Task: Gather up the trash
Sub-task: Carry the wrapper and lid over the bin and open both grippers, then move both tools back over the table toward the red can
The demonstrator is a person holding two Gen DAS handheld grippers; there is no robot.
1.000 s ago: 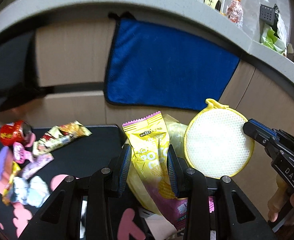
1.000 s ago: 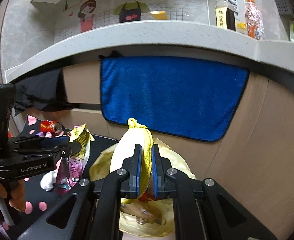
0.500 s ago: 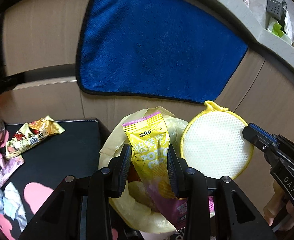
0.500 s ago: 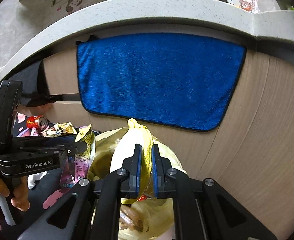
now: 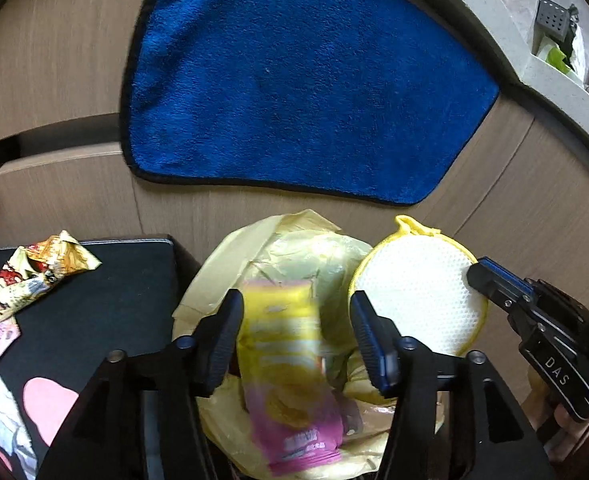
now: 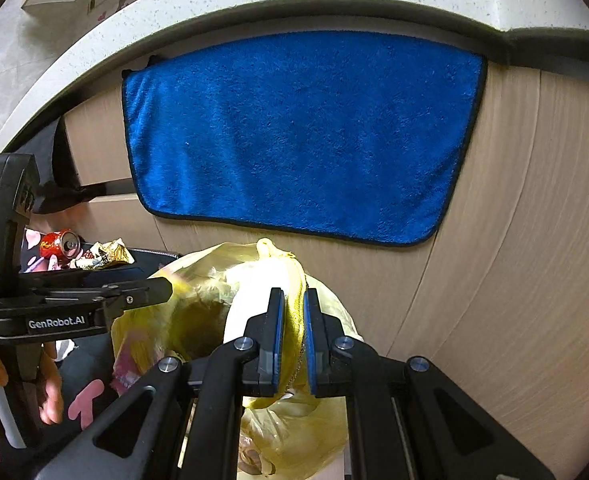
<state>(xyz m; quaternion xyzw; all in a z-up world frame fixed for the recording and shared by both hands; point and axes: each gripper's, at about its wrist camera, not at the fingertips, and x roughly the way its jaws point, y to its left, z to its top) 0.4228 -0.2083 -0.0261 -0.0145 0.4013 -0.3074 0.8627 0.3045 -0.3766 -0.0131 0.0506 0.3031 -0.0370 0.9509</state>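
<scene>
Yellow-and-pink wrapper (image 5: 290,376), motion-blurred, long axis running top to bottom, sits loose between the left gripper's (image 5: 294,340) spread fingers over the open yellow bag (image 5: 278,248). Its print is unreadable. From the right wrist, the wrapper is only a smear inside the bag; that view shows the right gripper (image 6: 292,340) pinching the bag's mesh lid (image 5: 414,300) edge-on. A can (image 6: 60,244) lies on the black tabletop (image 5: 106,300).

Bag mouth (image 5: 294,248) open below; round lid (image 5: 414,300) crowds right side
</scene>
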